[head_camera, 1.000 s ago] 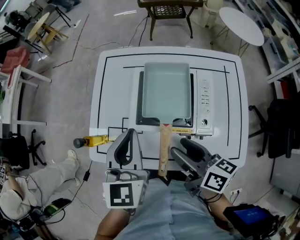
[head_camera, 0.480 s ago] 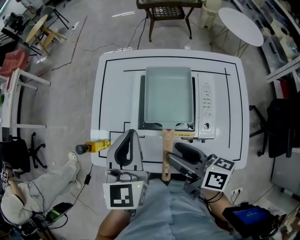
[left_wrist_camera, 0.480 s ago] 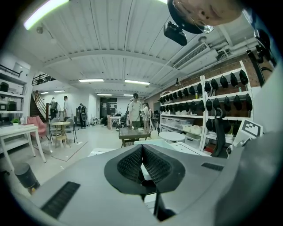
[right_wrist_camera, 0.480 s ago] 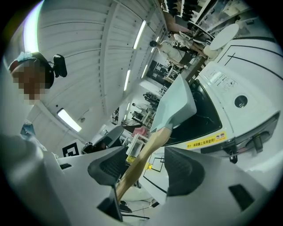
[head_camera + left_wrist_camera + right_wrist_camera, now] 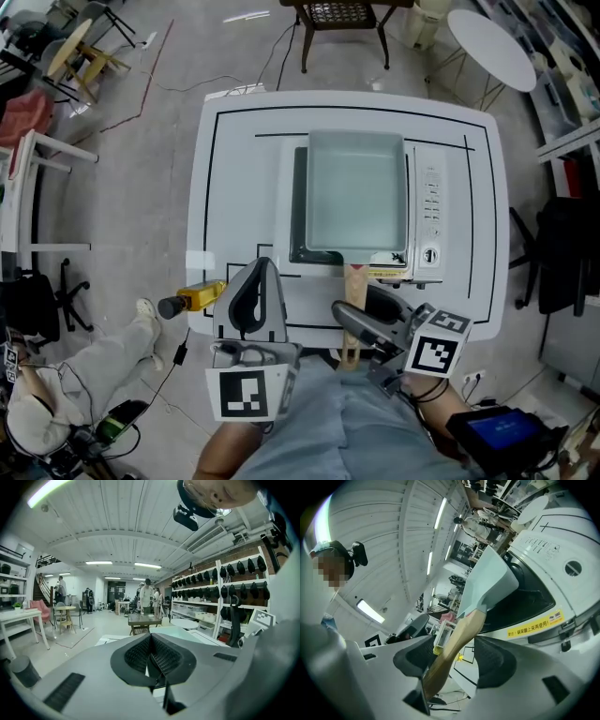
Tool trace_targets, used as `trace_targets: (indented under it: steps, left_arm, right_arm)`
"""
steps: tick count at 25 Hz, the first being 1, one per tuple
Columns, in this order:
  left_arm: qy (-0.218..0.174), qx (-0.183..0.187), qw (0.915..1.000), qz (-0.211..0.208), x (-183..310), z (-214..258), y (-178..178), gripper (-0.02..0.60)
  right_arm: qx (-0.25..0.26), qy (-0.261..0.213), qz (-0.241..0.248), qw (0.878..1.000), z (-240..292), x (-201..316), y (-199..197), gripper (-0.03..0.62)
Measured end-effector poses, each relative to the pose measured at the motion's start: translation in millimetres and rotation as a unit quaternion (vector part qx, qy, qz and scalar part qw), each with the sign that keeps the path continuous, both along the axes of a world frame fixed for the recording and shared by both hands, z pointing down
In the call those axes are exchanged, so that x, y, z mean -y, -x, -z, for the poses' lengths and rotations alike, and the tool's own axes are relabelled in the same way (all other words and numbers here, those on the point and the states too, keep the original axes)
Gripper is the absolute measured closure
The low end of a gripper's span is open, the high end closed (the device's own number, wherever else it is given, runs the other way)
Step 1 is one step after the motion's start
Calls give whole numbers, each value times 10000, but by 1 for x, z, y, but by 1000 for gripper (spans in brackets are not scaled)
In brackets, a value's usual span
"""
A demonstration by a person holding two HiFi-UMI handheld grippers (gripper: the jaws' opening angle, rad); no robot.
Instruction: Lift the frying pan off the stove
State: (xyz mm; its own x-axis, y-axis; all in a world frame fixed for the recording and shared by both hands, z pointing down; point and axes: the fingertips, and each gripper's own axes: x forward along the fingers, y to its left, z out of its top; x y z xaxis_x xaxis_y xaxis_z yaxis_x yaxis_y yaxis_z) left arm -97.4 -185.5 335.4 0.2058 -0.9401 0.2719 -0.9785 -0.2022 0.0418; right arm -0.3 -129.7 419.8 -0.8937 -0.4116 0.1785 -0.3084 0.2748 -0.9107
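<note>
The frying pan (image 5: 356, 192) sits on the stove (image 5: 429, 202) at my 12 o'clock on the counter (image 5: 234, 178), not yet lifted. Its wooden handle (image 5: 352, 302) points to 6 o'clock. The jaws of my right gripper (image 5: 457, 657) have just been opening and stand wide, with the handle between them but not pinched. The jaws of my left gripper (image 5: 151, 656) are together and empty. What is left, I judge, is to close on the handle and raise the pan. A yellow strip (image 5: 536, 625) on the stove's front carries Chinese print that I cannot read reliably.

The frying pan (image 5: 356, 192) was pale mint, its handle (image 5: 355, 281) tan wood; the stove (image 5: 298, 217) black; the bench (image 5: 234, 159) white with black lines; at eight o'clock, a yellow object (image 5: 202, 296).
</note>
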Motion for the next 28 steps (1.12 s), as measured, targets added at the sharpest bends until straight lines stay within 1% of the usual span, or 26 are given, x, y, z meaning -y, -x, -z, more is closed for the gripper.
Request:
trace_targets:
  steps: [12,20,28]
  left_arm:
    - [106,-44,9999,70,7,-12,20,565]
    - [116,-64,9999,48,9,-12,22,565]
    - [134,-84,9999,59,8,-13,22,565]
  right_arm:
    - [100,166,54,9998,-11,10,17,353]
    - [112,152,102,9998,-10,13,21,353]
    - [184,245,126,9995,-10,11,22,355]
